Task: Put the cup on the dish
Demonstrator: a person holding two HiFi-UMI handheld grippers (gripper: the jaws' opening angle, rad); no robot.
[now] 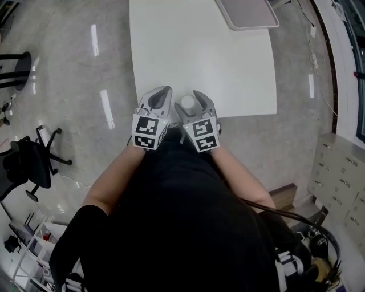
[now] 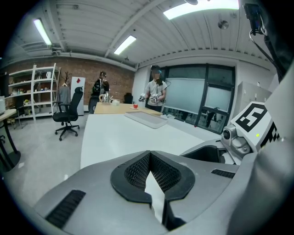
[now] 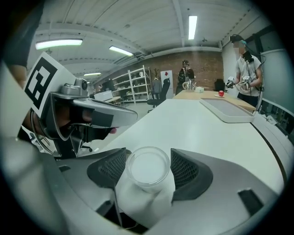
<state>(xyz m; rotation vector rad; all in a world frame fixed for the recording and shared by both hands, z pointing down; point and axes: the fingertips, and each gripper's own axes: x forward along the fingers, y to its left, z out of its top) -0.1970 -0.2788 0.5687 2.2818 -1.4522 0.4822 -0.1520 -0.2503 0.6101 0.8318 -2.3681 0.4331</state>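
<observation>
A small white cup [image 1: 187, 102] stands near the front edge of the white table [image 1: 199, 51]. My right gripper [image 1: 189, 103] is around it, one jaw on each side. In the right gripper view the cup [image 3: 148, 167] fills the gap of the right gripper [image 3: 148, 160]. The meshed pads [image 3: 187, 169] sit at its rim, and I see no squeeze on it. Just to its left, my left gripper [image 1: 163, 91] hovers over the table edge. Its pads [image 2: 138, 170] meet at the tips and hold nothing. No dish shows in any view.
A flat grey tray [image 1: 246, 12] lies at the table's far end, also visible as the tray [image 3: 227, 110]. An office chair [image 1: 34, 162] stands on the floor to the left. Two people [image 2: 156, 92] stand at a wooden table far behind. Cabinets [image 1: 339, 171] line the right side.
</observation>
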